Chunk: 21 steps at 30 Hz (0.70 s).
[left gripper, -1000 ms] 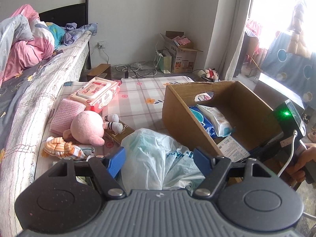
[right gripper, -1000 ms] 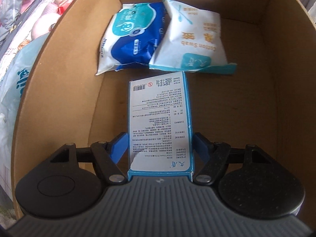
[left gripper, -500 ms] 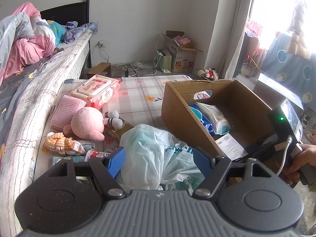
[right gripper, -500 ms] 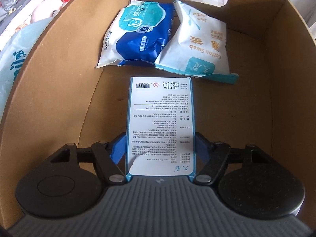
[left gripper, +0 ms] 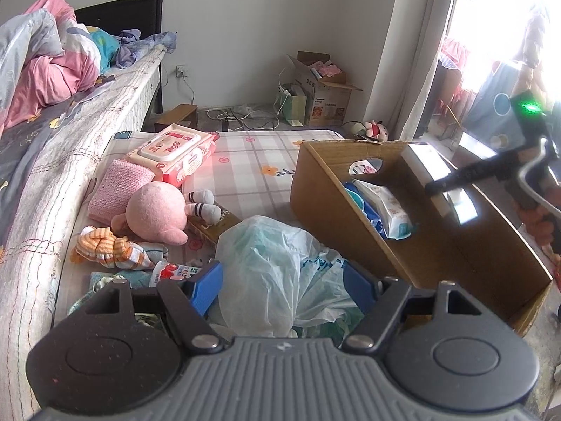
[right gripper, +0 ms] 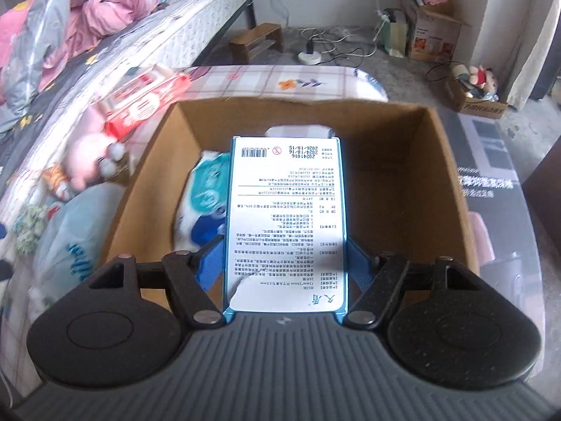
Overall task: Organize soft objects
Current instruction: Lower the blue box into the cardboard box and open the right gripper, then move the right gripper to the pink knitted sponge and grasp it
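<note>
My right gripper [right gripper: 284, 256] is shut on a flat white box with blue edges [right gripper: 285, 210], holding it over the open cardboard box [right gripper: 154, 175]. In the left wrist view the same flat box [left gripper: 438, 182] hangs above the cardboard box [left gripper: 326, 189]. Inside lie a blue wipes pack [right gripper: 200, 193] and a white cotton swab bag [left gripper: 389, 207]. My left gripper [left gripper: 282, 286] sits low over the mat. A crumpled pale plastic bag [left gripper: 273, 266] fills the gap between its blue pads [left gripper: 207, 287], which press on its sides.
On the checked mat lie a pink plush [left gripper: 154, 214], a red wipes pack [left gripper: 175, 151], a pink cloth [left gripper: 115, 182] and striped socks [left gripper: 105, 249]. A bed [left gripper: 42, 140] runs along the left. Cartons [left gripper: 322, 94] and cables stand by the far wall.
My right gripper has risen with the flat box from deep inside the cardboard box to above its rim and tilted up. The left gripper has hardly moved.
</note>
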Available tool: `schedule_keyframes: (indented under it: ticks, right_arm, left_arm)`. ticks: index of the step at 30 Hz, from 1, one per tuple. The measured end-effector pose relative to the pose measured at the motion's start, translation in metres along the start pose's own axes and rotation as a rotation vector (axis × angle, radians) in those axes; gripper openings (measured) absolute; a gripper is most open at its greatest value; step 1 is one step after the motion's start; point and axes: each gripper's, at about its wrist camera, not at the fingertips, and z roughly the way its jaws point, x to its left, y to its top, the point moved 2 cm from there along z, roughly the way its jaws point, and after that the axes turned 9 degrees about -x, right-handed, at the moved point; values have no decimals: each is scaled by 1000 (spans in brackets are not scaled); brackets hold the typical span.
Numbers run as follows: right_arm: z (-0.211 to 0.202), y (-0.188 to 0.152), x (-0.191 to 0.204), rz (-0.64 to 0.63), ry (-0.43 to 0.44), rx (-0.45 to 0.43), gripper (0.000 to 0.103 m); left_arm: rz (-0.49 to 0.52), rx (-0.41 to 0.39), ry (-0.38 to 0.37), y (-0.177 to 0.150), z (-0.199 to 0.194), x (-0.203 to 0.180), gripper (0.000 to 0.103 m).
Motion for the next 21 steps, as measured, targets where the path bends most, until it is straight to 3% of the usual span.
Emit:
schedule_keyframes:
  ticks: [4, 8, 14, 21]
  right_arm:
    - [45, 20, -24, -47, -169, -13, 75]
    - [65, 11, -29, -99, -227, -25, 75]
    - [59, -8, -23, -67, -203, -39, 75]
    - [18, -21, 4, 85, -41, -63, 75]
  left_arm:
    - [-5, 1, 12, 0, -2, 6, 77]
    - [-10, 4, 25, 0, -2, 12, 77]
    - [-14, 5, 30, -3, -4, 17, 77]
    - [-34, 15, 70, -18, -16, 34, 77]
